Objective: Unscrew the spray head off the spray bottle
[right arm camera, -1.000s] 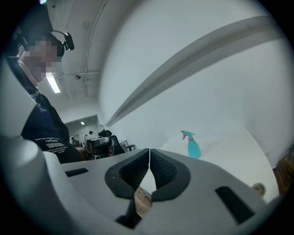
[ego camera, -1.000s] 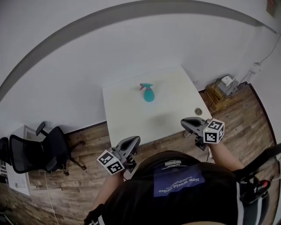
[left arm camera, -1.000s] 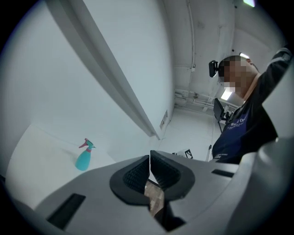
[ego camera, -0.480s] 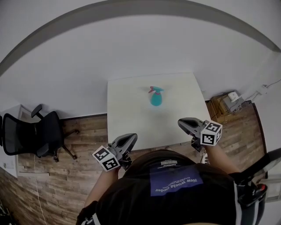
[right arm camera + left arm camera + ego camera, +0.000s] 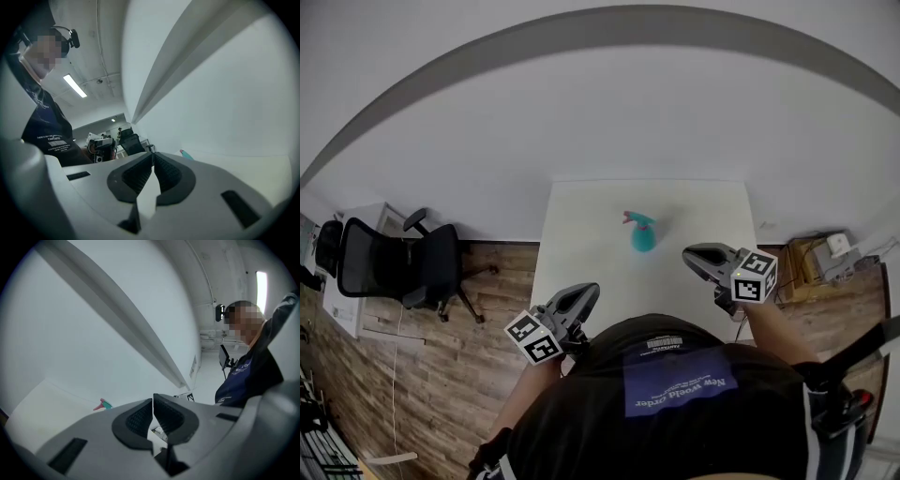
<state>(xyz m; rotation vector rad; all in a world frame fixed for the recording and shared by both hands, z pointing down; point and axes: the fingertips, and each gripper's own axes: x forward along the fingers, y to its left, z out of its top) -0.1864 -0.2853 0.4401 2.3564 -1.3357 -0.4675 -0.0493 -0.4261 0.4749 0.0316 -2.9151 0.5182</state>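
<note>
Standing on the white table (image 5: 581,267) in the head view, the teal spray bottle (image 5: 643,238) with its pink spray head (image 5: 633,219) is apart from both grippers. In the left gripper view, the left gripper (image 5: 153,409) is closed and empty. In the right gripper view, the right gripper (image 5: 153,166) is too.

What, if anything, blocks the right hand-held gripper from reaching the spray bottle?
Likely yes, nothing: the spray bottle stands alone on the white table, ahead of the shut right hand-held gripper.
</note>
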